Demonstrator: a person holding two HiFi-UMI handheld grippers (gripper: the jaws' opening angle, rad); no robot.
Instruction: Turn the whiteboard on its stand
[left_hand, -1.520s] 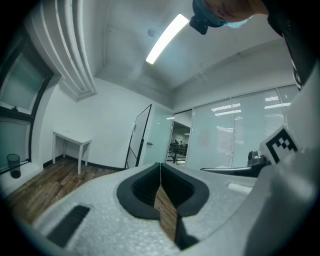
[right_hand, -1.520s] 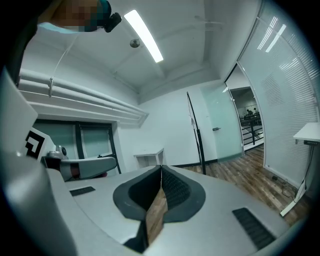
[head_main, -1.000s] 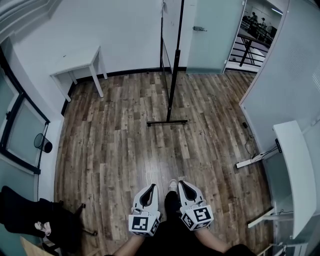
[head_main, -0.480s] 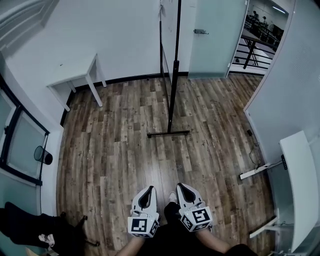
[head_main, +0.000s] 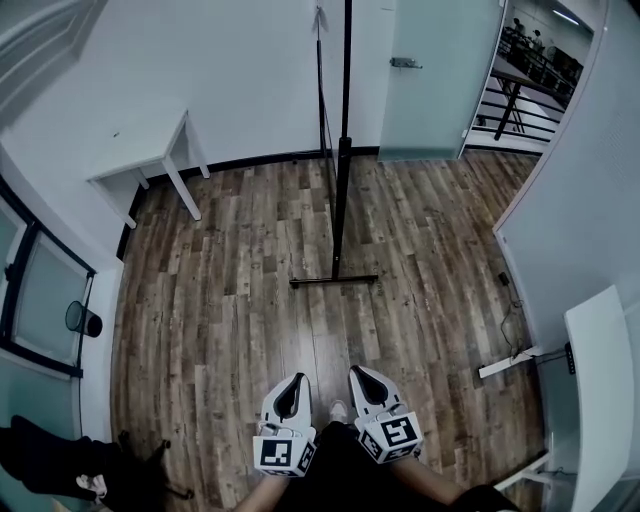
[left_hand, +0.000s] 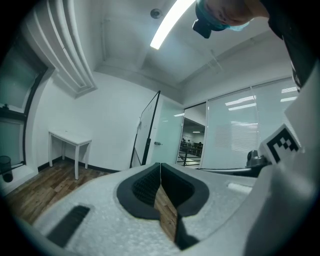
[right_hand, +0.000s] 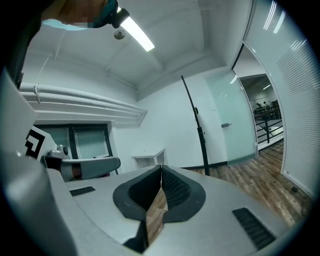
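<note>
The whiteboard (head_main: 327, 90) stands edge-on across the room on a black stand, its upright post (head_main: 342, 180) rising from a floor bar (head_main: 333, 281). It also shows as a thin leaning panel in the left gripper view (left_hand: 146, 131) and as a dark pole in the right gripper view (right_hand: 199, 131). My left gripper (head_main: 296, 380) and right gripper (head_main: 358, 374) hang side by side low in the head view, well short of the stand's foot. Both are shut with tips touching and nothing between them (left_hand: 160, 165) (right_hand: 161, 167).
A white table (head_main: 150, 150) stands against the back wall at left. A frosted glass door (head_main: 430, 75) and an open doorway (head_main: 535, 60) are at the back right. A white desk (head_main: 600, 390) lines the right wall, with a cable (head_main: 510, 300) on the wooden floor (head_main: 240, 280).
The view has shifted forward toward the whiteboard stand, and both grippers sit slightly lower in the head view. Their jaws stay shut.
</note>
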